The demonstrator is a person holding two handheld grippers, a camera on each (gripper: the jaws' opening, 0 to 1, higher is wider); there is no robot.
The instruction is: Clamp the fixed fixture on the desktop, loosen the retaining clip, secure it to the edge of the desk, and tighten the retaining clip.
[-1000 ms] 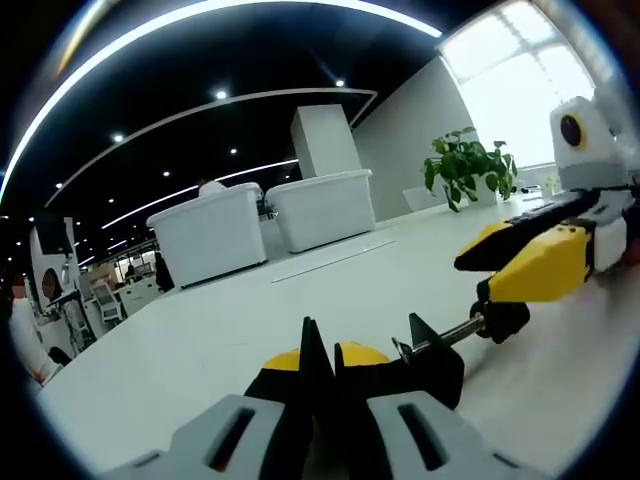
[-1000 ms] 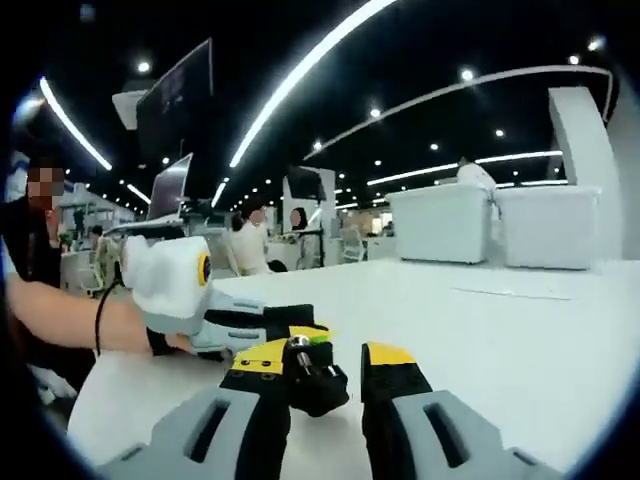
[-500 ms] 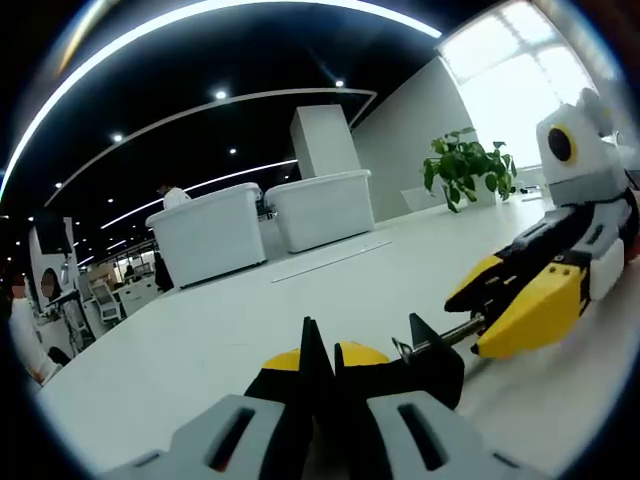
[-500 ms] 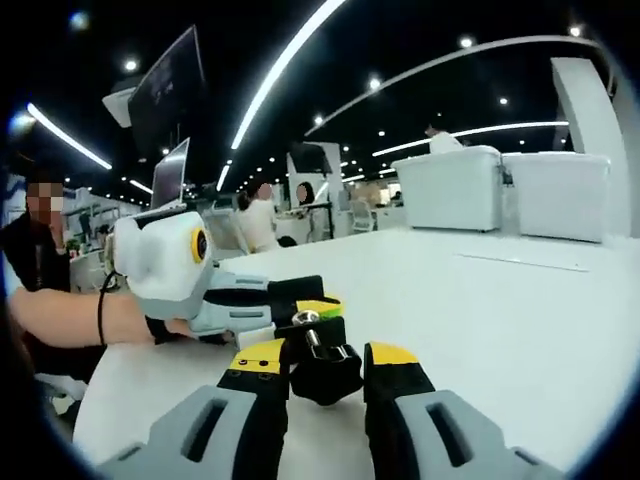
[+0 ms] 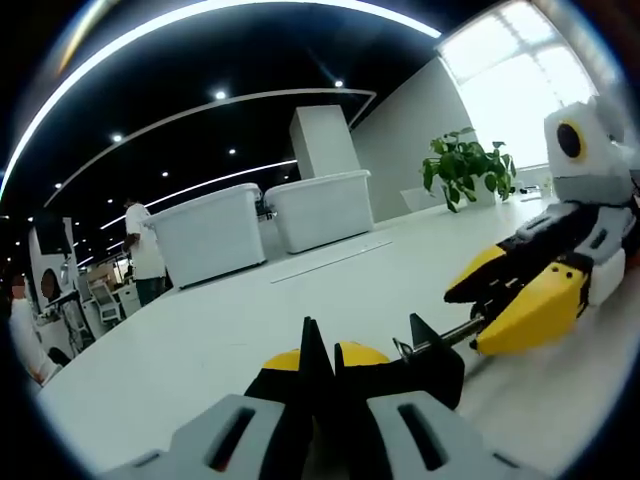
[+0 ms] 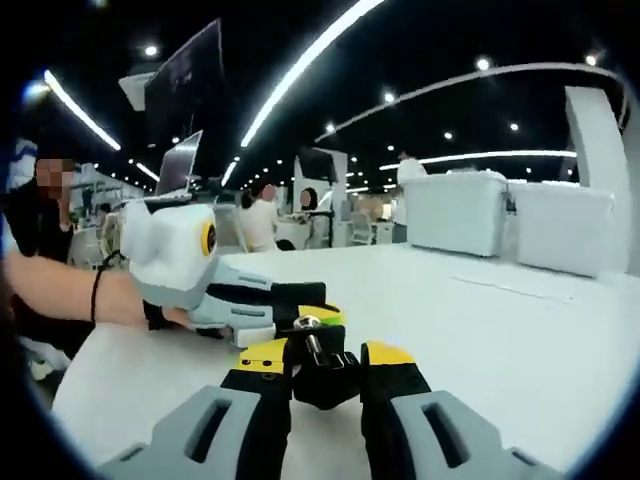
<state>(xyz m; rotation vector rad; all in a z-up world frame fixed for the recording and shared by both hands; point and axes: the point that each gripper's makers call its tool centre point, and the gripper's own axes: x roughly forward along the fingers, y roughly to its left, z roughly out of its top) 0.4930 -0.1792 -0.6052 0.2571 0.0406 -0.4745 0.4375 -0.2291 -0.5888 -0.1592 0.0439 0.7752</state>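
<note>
My left hand-held gripper (image 5: 322,372) clamps black metal fixture body (image 5: 425,368); right hand-held gripper (image 6: 325,368) pinches its black screw knob (image 6: 322,372); screw axis runs left-to-right between them over white table (image 5: 200,340).

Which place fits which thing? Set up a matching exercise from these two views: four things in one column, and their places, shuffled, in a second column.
Things
1. potted plant
2. two white bins
3. black clamp
4. laptop

Places
A. between the jaws of the right hand-held gripper
B. far side of the white table, side by side
C. by the bright window
D. raised behind the left hand-held gripper, in the right gripper view

Pairs: 1-C, 2-B, 3-A, 4-D
</note>
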